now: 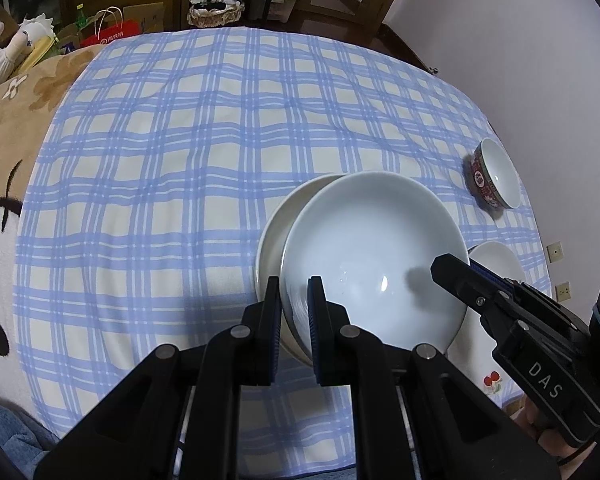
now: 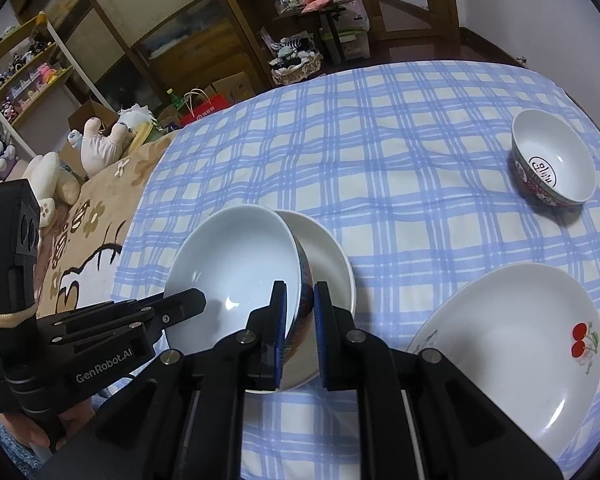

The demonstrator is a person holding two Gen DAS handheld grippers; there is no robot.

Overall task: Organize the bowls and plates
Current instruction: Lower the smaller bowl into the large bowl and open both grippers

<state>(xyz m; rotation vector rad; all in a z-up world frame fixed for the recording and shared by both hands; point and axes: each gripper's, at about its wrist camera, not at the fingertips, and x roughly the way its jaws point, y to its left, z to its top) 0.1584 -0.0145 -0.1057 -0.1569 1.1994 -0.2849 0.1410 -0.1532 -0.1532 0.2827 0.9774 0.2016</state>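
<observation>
A large white bowl (image 1: 372,256) with a patterned outside is held tilted over a white plate (image 1: 272,240) on the blue checked cloth. My left gripper (image 1: 294,312) is shut on the bowl's left rim. My right gripper (image 2: 300,320) is shut on the bowl's (image 2: 236,264) right rim, with the white plate (image 2: 328,260) just beyond it. A small red-patterned bowl (image 2: 552,160) stands at the far right; it also shows in the left wrist view (image 1: 494,174). A white plate with cherries (image 2: 512,344) lies at the near right.
The blue checked cloth (image 1: 180,140) covers a bed beside a brown cartoon blanket (image 2: 92,240). Plush toys (image 2: 100,140), bags, a basket (image 1: 216,12) and shelves stand beyond the far edge. A wall (image 1: 520,40) is on the right.
</observation>
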